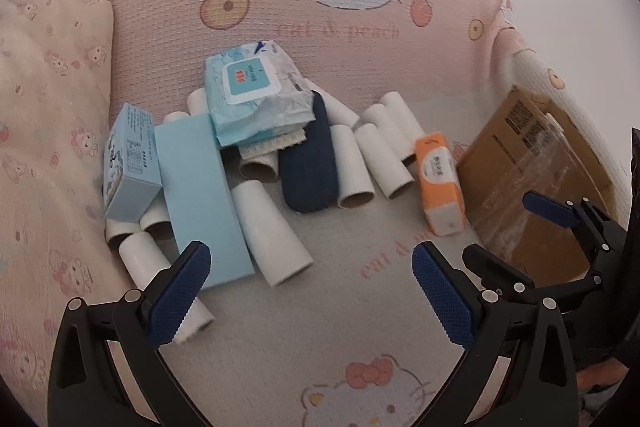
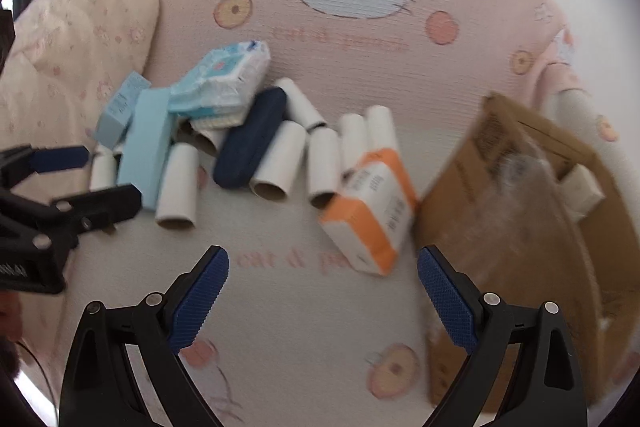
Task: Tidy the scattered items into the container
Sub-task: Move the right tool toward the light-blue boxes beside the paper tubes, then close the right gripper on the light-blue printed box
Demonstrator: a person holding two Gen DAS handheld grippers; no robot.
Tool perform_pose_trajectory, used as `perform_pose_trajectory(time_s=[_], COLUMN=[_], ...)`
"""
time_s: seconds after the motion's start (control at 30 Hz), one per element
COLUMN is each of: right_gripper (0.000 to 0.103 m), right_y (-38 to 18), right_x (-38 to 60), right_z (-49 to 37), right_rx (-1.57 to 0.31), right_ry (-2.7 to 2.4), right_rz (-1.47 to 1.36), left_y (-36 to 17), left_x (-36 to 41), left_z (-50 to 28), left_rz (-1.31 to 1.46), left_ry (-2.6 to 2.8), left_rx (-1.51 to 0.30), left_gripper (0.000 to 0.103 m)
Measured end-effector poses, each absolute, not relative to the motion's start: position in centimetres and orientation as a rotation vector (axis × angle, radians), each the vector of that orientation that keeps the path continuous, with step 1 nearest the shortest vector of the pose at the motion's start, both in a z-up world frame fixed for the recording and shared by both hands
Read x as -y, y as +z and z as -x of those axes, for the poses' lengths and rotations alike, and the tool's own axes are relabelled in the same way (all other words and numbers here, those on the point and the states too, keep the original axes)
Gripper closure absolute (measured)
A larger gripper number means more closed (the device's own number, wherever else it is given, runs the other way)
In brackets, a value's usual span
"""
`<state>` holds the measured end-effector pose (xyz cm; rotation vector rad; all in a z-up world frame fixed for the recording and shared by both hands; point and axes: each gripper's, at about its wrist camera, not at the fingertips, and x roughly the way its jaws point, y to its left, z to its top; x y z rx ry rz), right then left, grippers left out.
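A heap lies on the pink cartoon-cat sheet (image 1: pixel 320 327): a wet-wipes pack (image 1: pixel 256 91) on top, a small blue box (image 1: pixel 128 163), a long light-blue box (image 1: pixel 200 195), a navy case (image 1: pixel 308 163), an orange tissue pack (image 1: pixel 438 183) and several white cardboard tubes (image 1: pixel 272 231). The brown cardboard box (image 1: pixel 532 163) lies to the right. My left gripper (image 1: pixel 310 259) is open and empty, short of the heap. My right gripper (image 2: pixel 323 259) is open and empty, just before the orange tissue pack (image 2: pixel 372 211) and beside the cardboard box (image 2: pixel 520 195).
A floral pillow (image 1: pixel 48 87) bounds the heap on the left. A small cream box (image 2: pixel 584 191) sits inside the cardboard box. The right gripper (image 1: pixel 508 227) shows in the left wrist view; the left gripper (image 2: pixel 108 175) shows in the right wrist view.
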<state>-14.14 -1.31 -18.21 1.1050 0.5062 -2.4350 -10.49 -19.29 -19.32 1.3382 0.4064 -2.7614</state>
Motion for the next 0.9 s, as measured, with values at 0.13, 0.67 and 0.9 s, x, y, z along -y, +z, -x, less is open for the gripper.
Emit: perform_pose_trajectory(time_s=[0.13, 0.67, 0.9], right_gripper=[0.008, 0.007, 0.007], right_y=[-19.0, -19.9, -22.3], right_x=[3.0, 5.4, 6.1], right_z=[16.3, 24.0, 24.3], right_rx=[-0.416, 0.052, 0.260], right_ry=[-2.394, -2.303, -2.193], right_rz=[-1.111, -1.160, -1.279], left_y=[-19.9, -21.6, -21.7], left_x=[21.5, 28.2, 28.6], left_z=[11.8, 16.3, 14.3], left_rz=[-1.318, -1.148, -1.177], left_ry=[-2.732, -2.673, -2.618], left_rx=[-0.506, -0.843, -0.735], left_gripper=[0.006, 0.008, 0.015])
